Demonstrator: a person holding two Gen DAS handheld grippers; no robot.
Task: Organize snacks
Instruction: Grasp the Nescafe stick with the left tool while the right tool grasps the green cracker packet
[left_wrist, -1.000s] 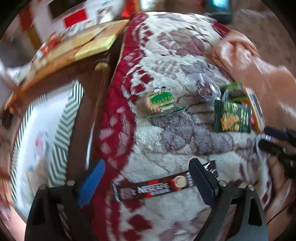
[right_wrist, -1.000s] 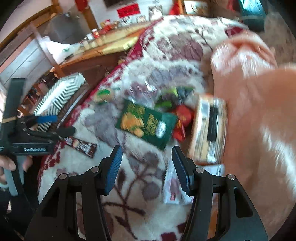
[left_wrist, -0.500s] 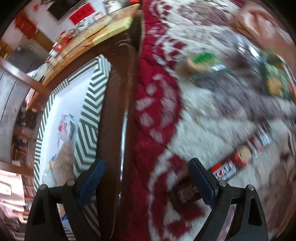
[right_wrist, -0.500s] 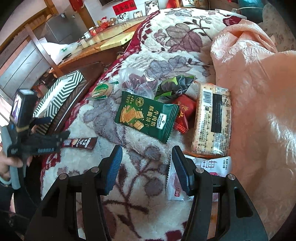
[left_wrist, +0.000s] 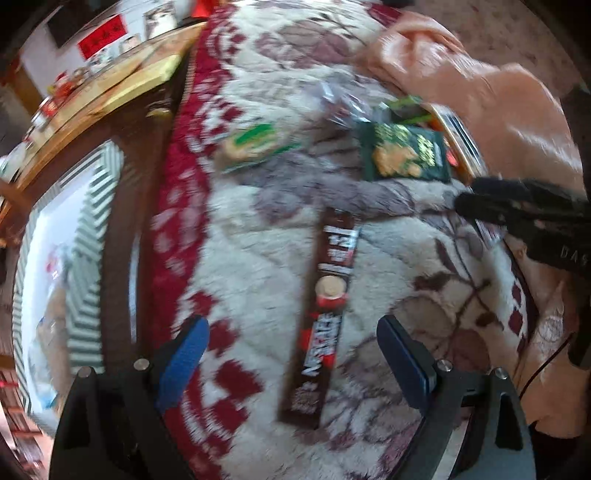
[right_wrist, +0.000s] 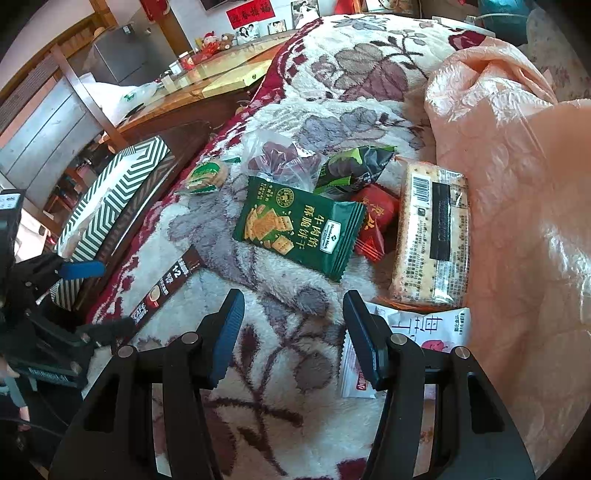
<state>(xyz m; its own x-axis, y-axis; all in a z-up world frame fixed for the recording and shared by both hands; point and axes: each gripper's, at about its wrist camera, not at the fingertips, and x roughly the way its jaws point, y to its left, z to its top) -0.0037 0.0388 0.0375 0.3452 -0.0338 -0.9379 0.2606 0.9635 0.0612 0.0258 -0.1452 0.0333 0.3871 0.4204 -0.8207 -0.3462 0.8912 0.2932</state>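
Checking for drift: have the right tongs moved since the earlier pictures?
No. The right tongs frame the same blanket flower patch below the green cracker packet as half a second ago.

Bare blanket before snack pile

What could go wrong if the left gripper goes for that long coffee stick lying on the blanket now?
1. The coffee stick lies flat on the plush blanket, so the left gripper, whose fingers are open, may pinch pile instead.
2. The stick runs lengthwise between the fingers, so a thin edge might slip out.
3. The striped box sits below the blanket edge; a nudged stick could miss it.
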